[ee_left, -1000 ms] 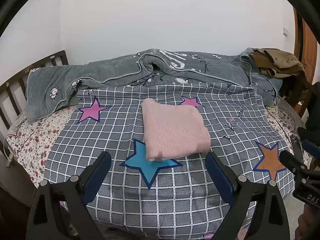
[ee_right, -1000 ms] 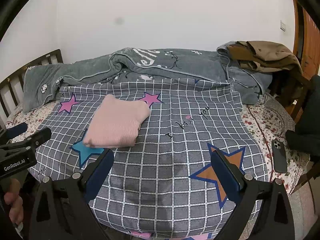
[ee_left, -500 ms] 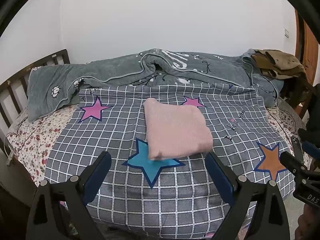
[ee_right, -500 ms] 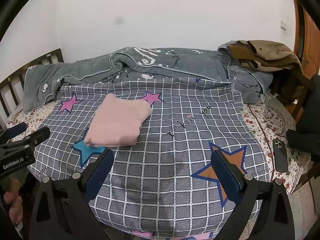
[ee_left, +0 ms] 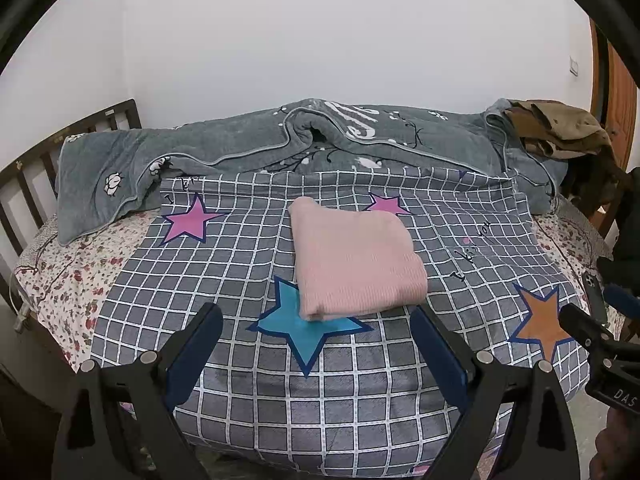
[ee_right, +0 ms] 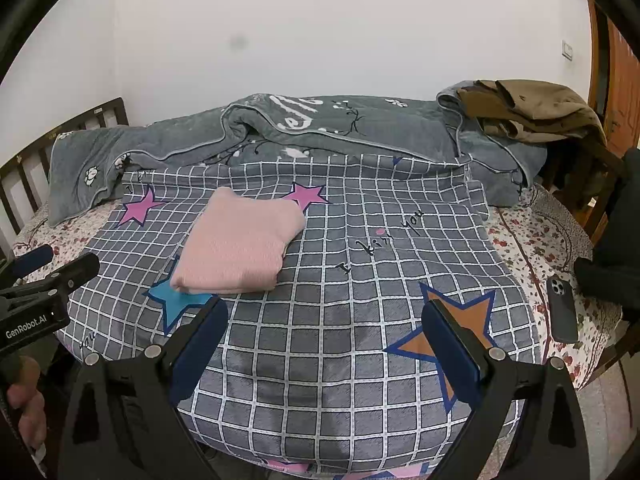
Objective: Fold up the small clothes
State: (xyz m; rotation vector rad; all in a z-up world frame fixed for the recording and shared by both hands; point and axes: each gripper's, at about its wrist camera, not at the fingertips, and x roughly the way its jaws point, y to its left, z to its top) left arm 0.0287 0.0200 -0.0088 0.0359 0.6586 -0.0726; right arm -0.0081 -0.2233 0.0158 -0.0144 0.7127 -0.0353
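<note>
Two grippers hang clear of the bed, and one pink garment lies on the checked cover as a neat squarish packet, so the folding looks finished or nearly so; the step in hand seems to be a check and tidy, or drawing back.

Taking the pink garment as the landmark and reading from left to right: far to its left runs the wooden headboard, then the flowered sheet, then a purple star on the cover. The garment's near left corner overlaps a blue star. Behind the garment the grey blanket is bunched along the wall. To its right comes an orange star, and further right a phone rests on the sheet near the edge of the bed.

The left gripper sits just in front of the garment, jaws wide apart and empty. The right gripper is in front and to the right of it, jaws likewise spread and holding nothing.

To finish well, I would judge the layered edge at the near left corner first: it shows stacked folds that could spring open. Any correction is best a light pinch through all layers there, not a drag across the top, since the knit looks soft and would ruck. If no fix is needed, lift both tools straight away from the garment, keeping fingers off the cover so it does not shift underneath.
</note>
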